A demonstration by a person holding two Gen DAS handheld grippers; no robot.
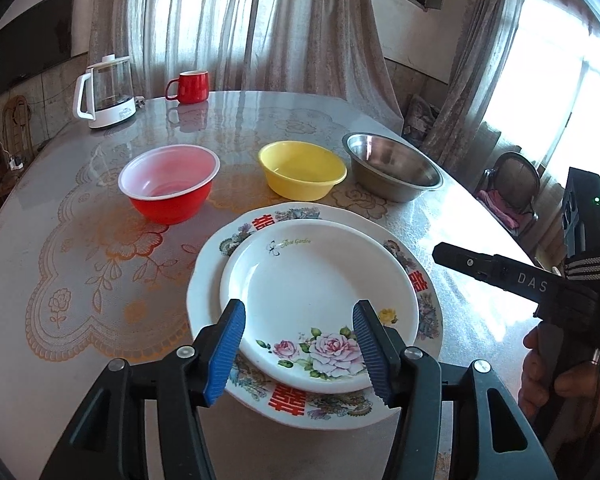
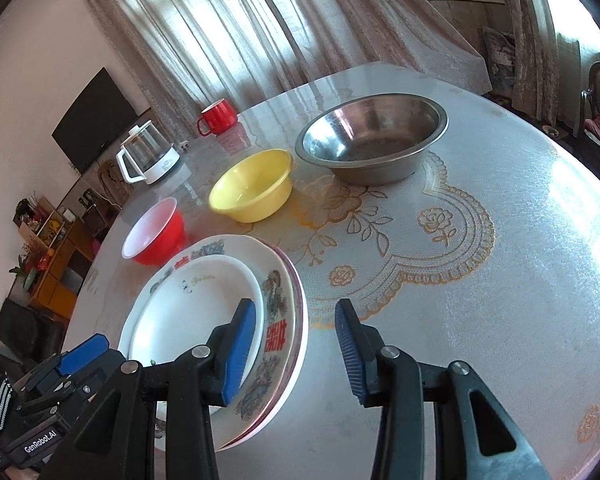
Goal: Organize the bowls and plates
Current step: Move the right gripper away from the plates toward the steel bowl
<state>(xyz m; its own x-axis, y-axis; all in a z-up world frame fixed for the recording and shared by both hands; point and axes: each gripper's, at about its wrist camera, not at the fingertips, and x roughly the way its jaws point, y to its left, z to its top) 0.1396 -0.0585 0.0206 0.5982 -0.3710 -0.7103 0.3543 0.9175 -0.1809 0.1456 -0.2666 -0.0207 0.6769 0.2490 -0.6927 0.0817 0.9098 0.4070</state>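
Observation:
A small white rose plate [image 1: 320, 300] lies stacked on a larger patterned plate [image 1: 424, 292] near the table's front edge; both show in the right wrist view, the small plate [image 2: 192, 312] on the large one [image 2: 280, 292]. Behind stand a red bowl [image 1: 168, 184], a yellow bowl [image 1: 302, 172] and a steel bowl [image 1: 392, 166], also seen from the right as the red bowl [image 2: 156, 236], the yellow bowl [image 2: 252, 186] and the steel bowl [image 2: 372, 138]. My left gripper [image 1: 300, 350] is open and empty above the stack's near edge. My right gripper [image 2: 296, 354] is open and empty over the stack's right rim.
A white kettle [image 1: 106, 94] and a red mug [image 1: 190, 86] stand at the table's far left. The round table [image 2: 500, 280] has a glossy lace-pattern cover. Chairs stand beyond its right edge.

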